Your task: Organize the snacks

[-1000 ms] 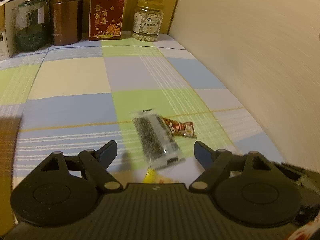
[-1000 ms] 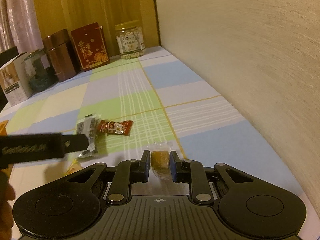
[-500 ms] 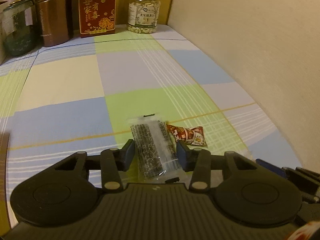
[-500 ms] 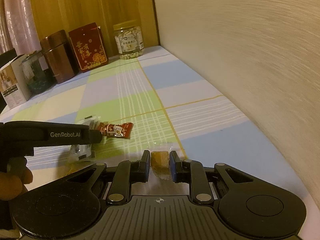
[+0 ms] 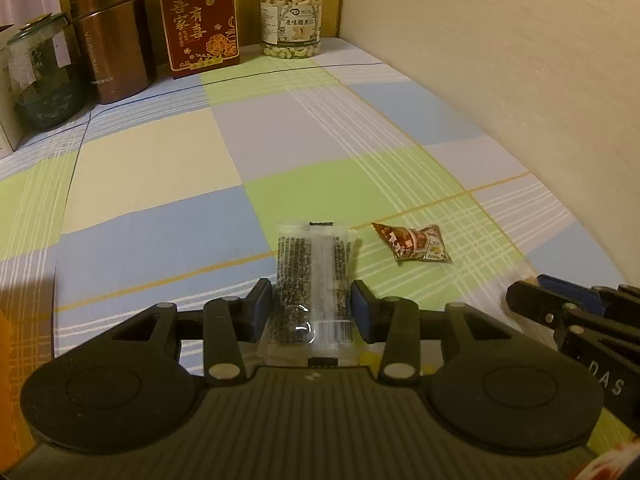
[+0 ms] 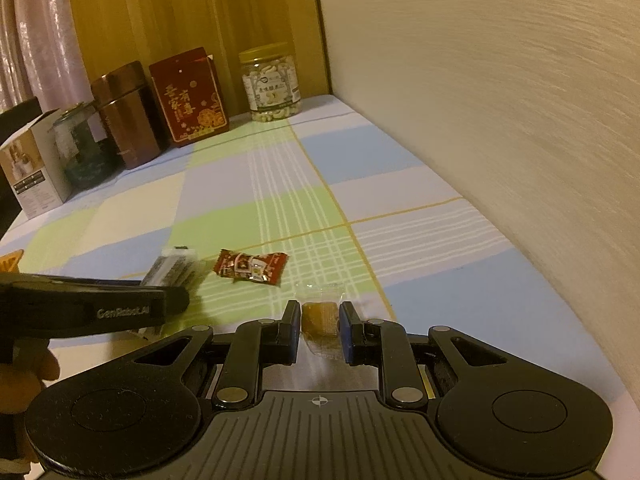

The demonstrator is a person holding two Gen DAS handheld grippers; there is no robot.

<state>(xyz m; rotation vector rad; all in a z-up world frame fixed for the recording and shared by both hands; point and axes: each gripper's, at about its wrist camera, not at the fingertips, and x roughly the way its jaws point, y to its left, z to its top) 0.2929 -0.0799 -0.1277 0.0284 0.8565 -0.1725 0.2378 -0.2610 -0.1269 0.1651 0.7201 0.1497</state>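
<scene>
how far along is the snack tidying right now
Nothing looks put away yet. In hand: the left gripper is shut on the dark sesame bar, and the right gripper on the amber candy. Left: the red snack packet lies loose on the checked cloth.

Dim, warm yellowish indoor light, soft shadows, strong fisheye bending and dark corners, streaky blur across the wall (image 6: 500, 100).

Checked tablecloth (image 5: 168, 168) surface, dim warm lighting.
Textured cream wall (image 6: 500, 100) at frame right; wood panel (image 6: 192, 4) upper centre; curtain (image 6: 36, 40) upper left.
</scene>
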